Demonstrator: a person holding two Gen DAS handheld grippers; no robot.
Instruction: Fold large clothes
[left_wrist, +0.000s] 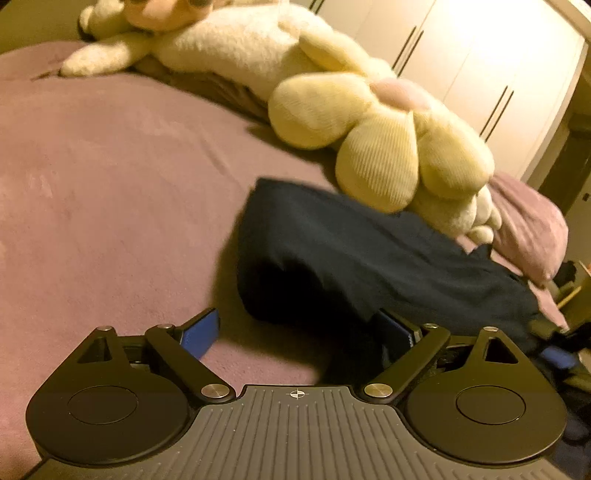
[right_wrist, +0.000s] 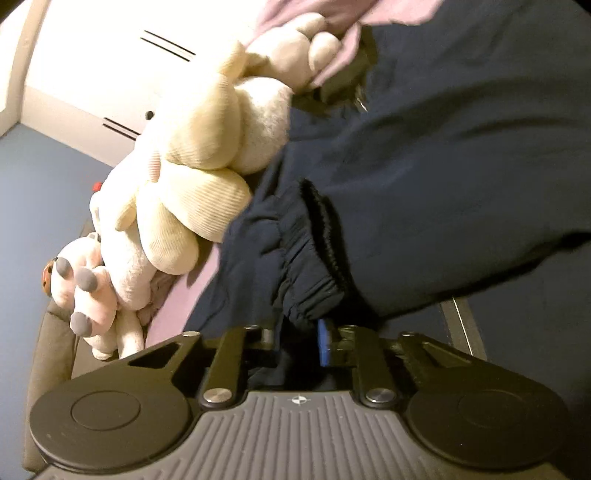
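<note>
A dark navy garment (left_wrist: 351, 258) lies bunched on the pink bedspread (left_wrist: 110, 184). My left gripper (left_wrist: 299, 332) stands wide open just in front of its rounded fold. The left blue pad (left_wrist: 201, 332) rests over bare bedspread, and the right finger (left_wrist: 400, 328) is partly covered by the cloth. In the right wrist view the same garment (right_wrist: 443, 166) fills the right side, and its gathered elastic hem (right_wrist: 306, 280) runs down into my right gripper (right_wrist: 299, 332). Those jaws are close together with the cloth pinched between them.
A large cream plush toy (left_wrist: 376, 147) lies along the far side of the bed, touching the garment. A second pale plush with grey toes (right_wrist: 88, 291) sits at the bed's end. White wardrobe doors (left_wrist: 480, 74) stand behind, beside a blue wall (right_wrist: 44, 184).
</note>
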